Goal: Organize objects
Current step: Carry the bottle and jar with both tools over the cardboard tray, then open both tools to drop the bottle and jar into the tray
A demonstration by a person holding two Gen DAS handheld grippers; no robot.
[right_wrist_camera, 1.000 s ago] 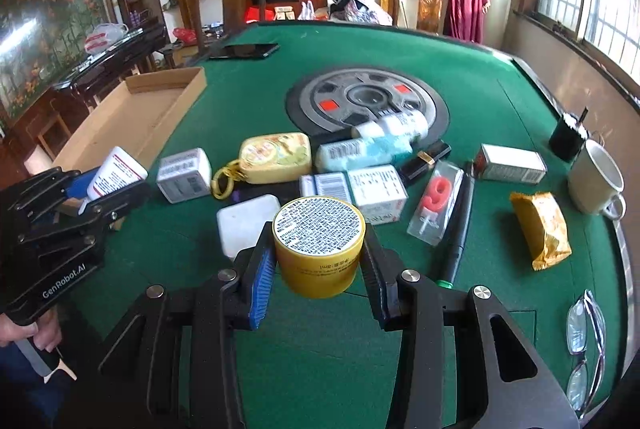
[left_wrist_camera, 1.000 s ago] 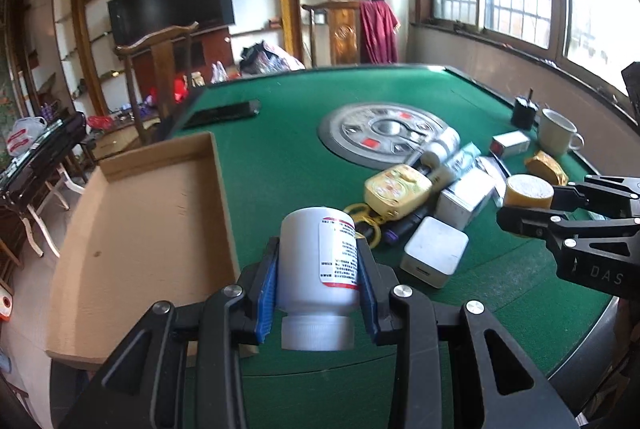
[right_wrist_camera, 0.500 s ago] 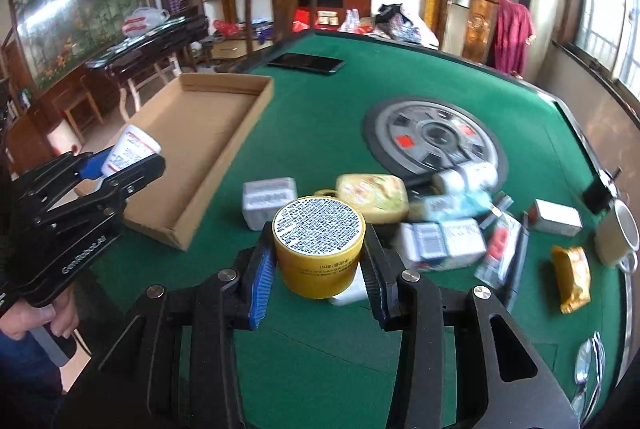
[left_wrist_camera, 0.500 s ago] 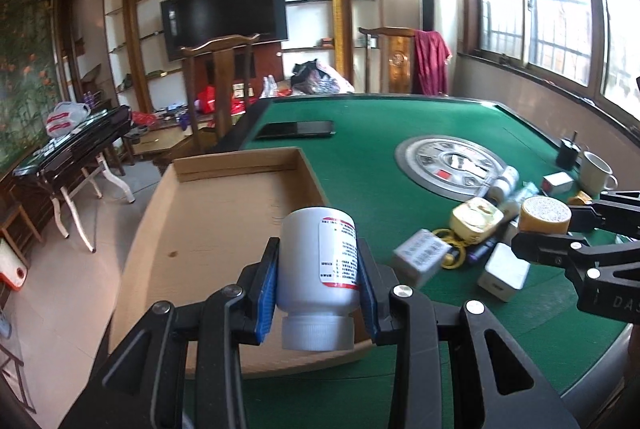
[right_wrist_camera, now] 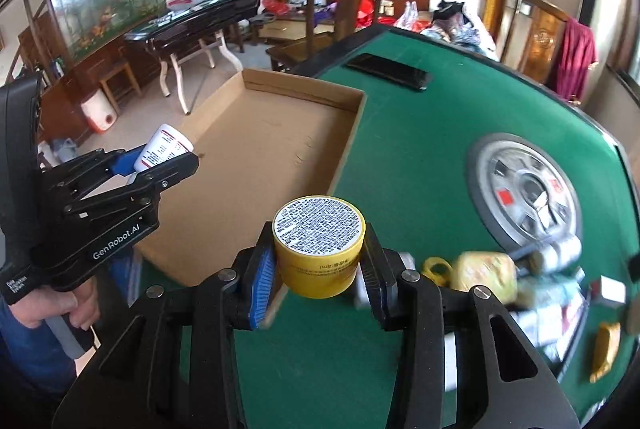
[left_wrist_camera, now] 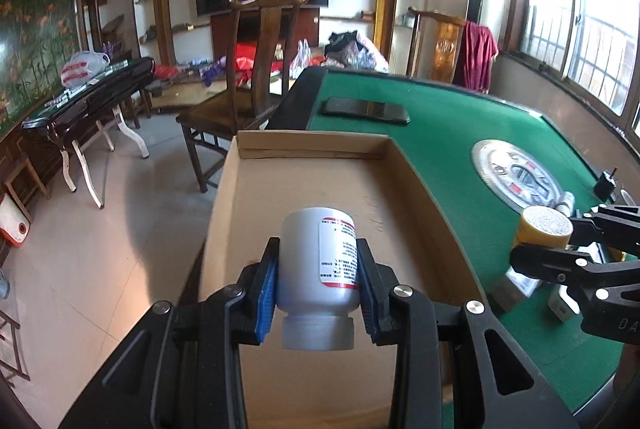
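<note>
The left gripper (left_wrist_camera: 318, 289) was clamped on a white bottle (left_wrist_camera: 318, 265), cap end toward the camera, long side pointing ahead. The cardboard tray (left_wrist_camera: 308, 149) lay right under and in front of it, so this hand was the nearer one. The right gripper (right_wrist_camera: 318, 273) was clamped on a yellow jar (right_wrist_camera: 319, 245) over the green table (right_wrist_camera: 420, 133). From there the tray lay ahead and to the left, just past its near edge.

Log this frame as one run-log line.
left gripper: shut on white bottle, over cardboard tray | right gripper: shut on yellow jar, over green table beside tray | tray: bare
</note>
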